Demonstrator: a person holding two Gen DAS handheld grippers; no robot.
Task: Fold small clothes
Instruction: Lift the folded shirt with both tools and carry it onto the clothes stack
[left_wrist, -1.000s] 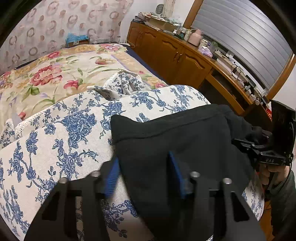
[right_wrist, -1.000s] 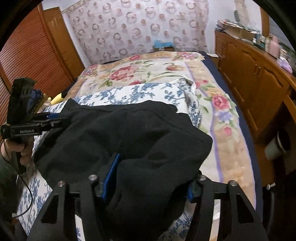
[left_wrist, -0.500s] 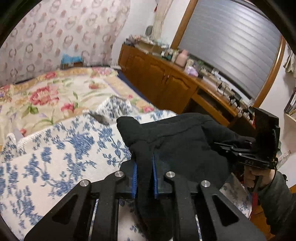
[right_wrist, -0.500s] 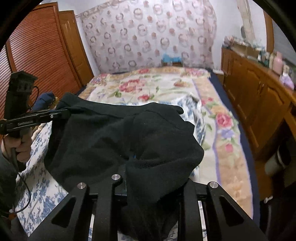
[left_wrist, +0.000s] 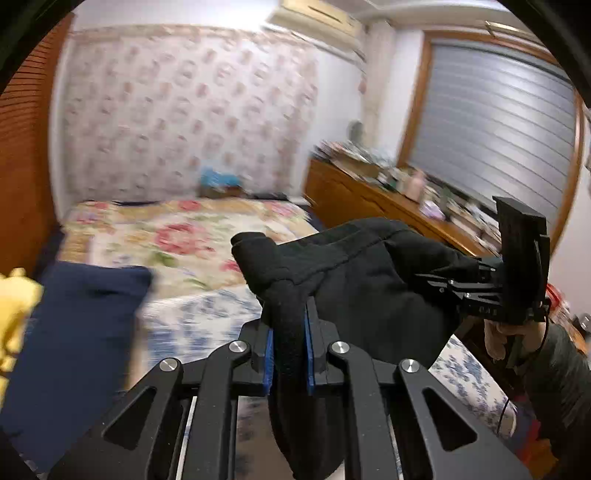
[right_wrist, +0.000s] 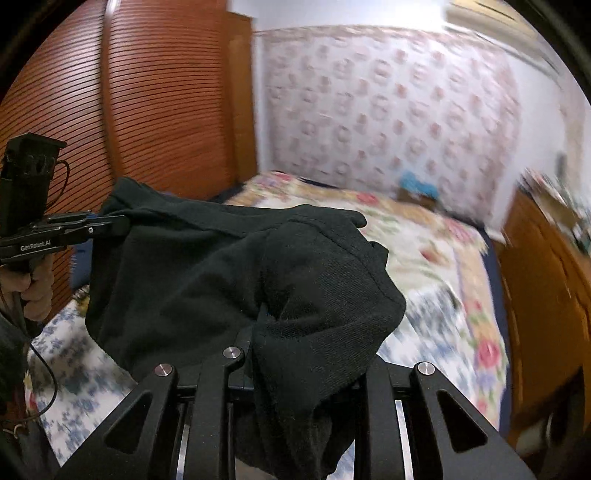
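Note:
A small black garment (left_wrist: 369, 280) hangs in the air between both grippers, above the bed. My left gripper (left_wrist: 289, 343) is shut on one bunched edge of it, blue pads pressing the cloth. My right gripper (right_wrist: 295, 354) is shut on the other edge; the black garment (right_wrist: 207, 269) drapes over its fingers and hides the pads. The right gripper also shows in the left wrist view (left_wrist: 480, 291), and the left gripper shows in the right wrist view (right_wrist: 103, 223), each clamping a corner of the cloth.
The bed has a blue-flowered white cover (left_wrist: 199, 317) near me and a pink-flowered quilt (left_wrist: 177, 236) beyond. A navy pillow (left_wrist: 70, 332) lies at left. A wooden sideboard (left_wrist: 388, 210) lines the right; a slatted wooden wardrobe (right_wrist: 147, 110) stands left.
Both grippers closed on the black garment and lifted it up off the blue-flowered cover. The views have tilted upward and the garment now hangs between the two grippers.

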